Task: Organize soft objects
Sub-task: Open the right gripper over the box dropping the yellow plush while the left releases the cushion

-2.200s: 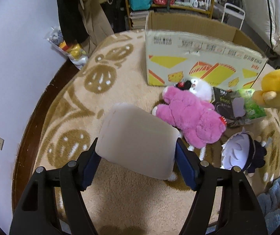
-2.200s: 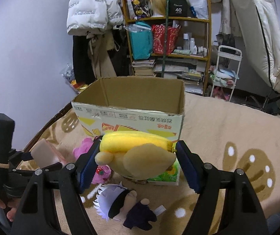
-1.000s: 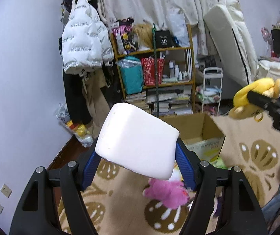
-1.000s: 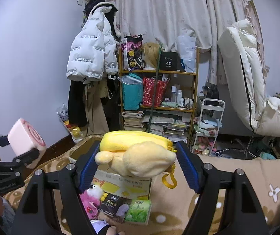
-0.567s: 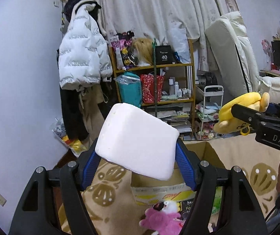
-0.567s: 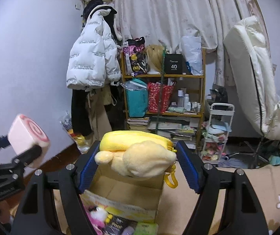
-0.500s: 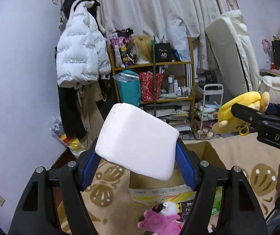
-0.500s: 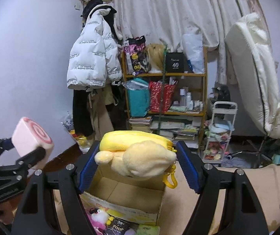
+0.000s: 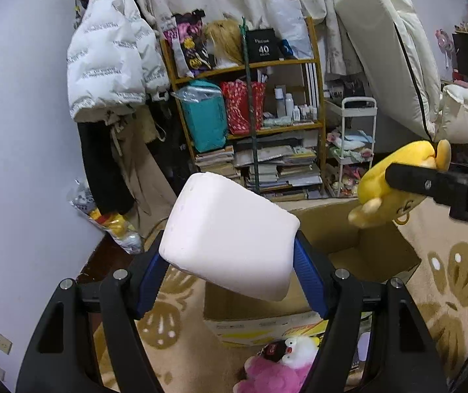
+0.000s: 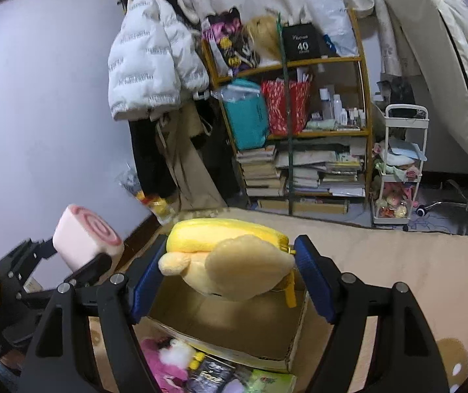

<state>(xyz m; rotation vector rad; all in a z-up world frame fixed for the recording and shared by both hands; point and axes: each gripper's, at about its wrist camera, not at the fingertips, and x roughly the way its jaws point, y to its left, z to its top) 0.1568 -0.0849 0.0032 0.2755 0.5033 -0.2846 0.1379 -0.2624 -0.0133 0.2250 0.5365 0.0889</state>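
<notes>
Left tool clamped on pink swirl-roll cushion, above cardboard box. Right tool clamped on yellow plush, over box opening. Both look light, squashy; hold mid-body, grip gently.

The cardboard box is matt brown paperboard. Above it, the yellow plush looks short-piled and fuzzy, and the pink swirl cushion beside it looks smooth and matt, perhaps foam. The rug under the box is nappy cloth. The jaws' blue pads are ribbed.
</notes>
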